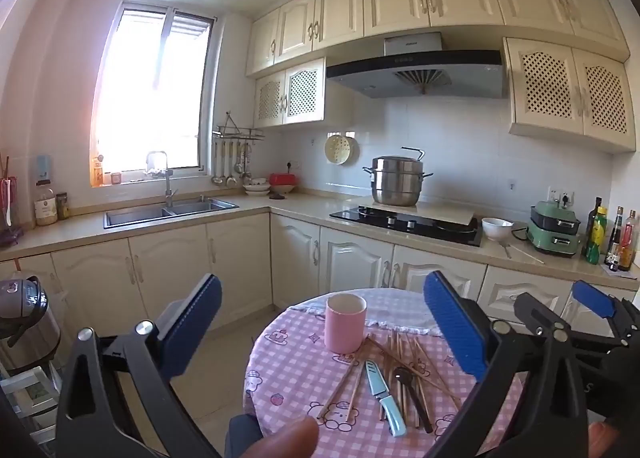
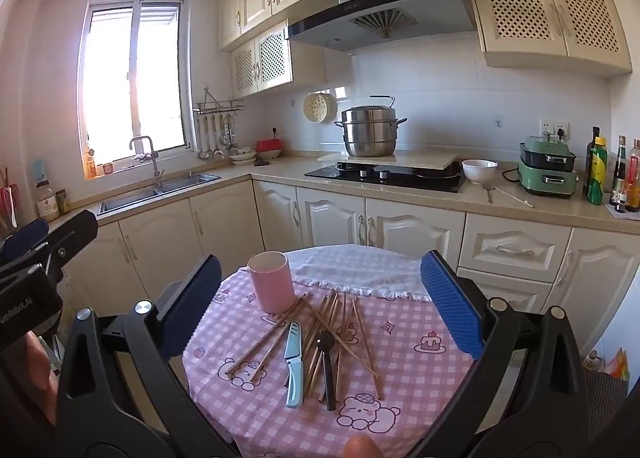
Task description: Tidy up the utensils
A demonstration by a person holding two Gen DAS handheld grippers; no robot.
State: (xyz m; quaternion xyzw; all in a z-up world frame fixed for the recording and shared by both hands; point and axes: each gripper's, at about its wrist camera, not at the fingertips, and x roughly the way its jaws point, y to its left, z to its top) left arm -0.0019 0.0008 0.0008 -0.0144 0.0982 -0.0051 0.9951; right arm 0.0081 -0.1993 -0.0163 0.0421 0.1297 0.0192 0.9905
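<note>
A pink cup [image 1: 345,322] [image 2: 271,281] stands upright and empty-looking on a round table with a pink checked cloth [image 1: 296,370] [image 2: 408,370]. Beside it lies a loose pile of wooden chopsticks [image 1: 404,358] [image 2: 340,322], a light-blue knife [image 1: 385,398] [image 2: 293,364] and a black utensil [image 1: 412,394] [image 2: 327,366]. My left gripper [image 1: 334,332] is open and empty, above the table's near left side. My right gripper [image 2: 326,300] is open and empty, held above the pile. The right gripper also shows at the right of the left wrist view.
Kitchen counters run behind the table with a sink [image 1: 168,211], a steel steamer pot [image 1: 396,181] on a black hob, a white bowl [image 1: 497,227], a green appliance [image 1: 554,232] and bottles [image 1: 616,238]. A thermos [image 1: 24,322] stands at the left.
</note>
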